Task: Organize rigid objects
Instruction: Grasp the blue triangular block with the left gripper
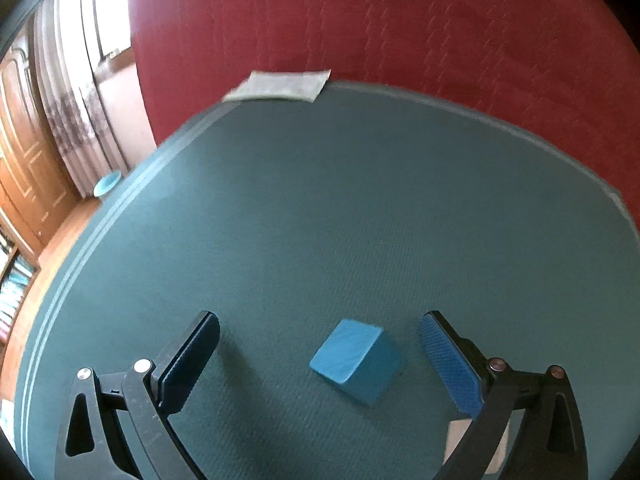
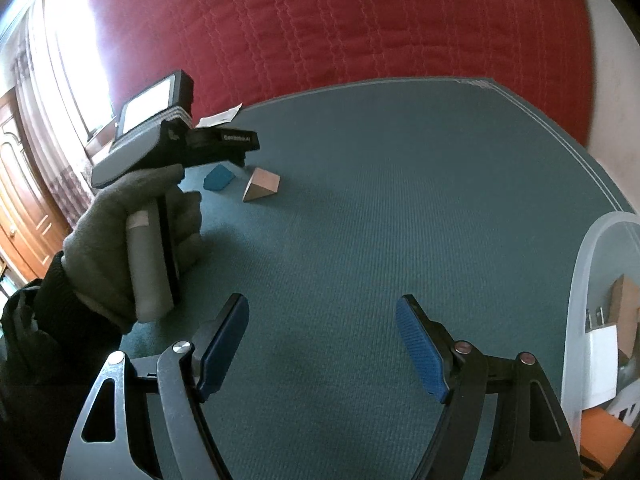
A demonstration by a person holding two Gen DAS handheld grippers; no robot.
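Note:
A small blue block (image 1: 352, 358) lies on the teal mat (image 1: 320, 208), between the wide-apart fingers of my open left gripper (image 1: 320, 344), closer to the right finger; neither pad touches it. A pale block (image 1: 460, 440) peeks out behind the right finger. In the right wrist view the same blue block (image 2: 219, 178) and a tan wedge block (image 2: 262, 189) lie far left on the mat (image 2: 400, 200), under the left gripper held by a gloved hand (image 2: 132, 216). My right gripper (image 2: 322, 328) hovers open over bare mat with nothing between its fingers.
A clear plastic bin (image 2: 588, 280) with several blocks and a white plug stands at the mat's right edge. A red quilted bedspread (image 1: 380, 20) lies beyond the mat. White paper (image 1: 280, 86) rests at the mat's far edge. Wooden floor, a door and curtains are at left.

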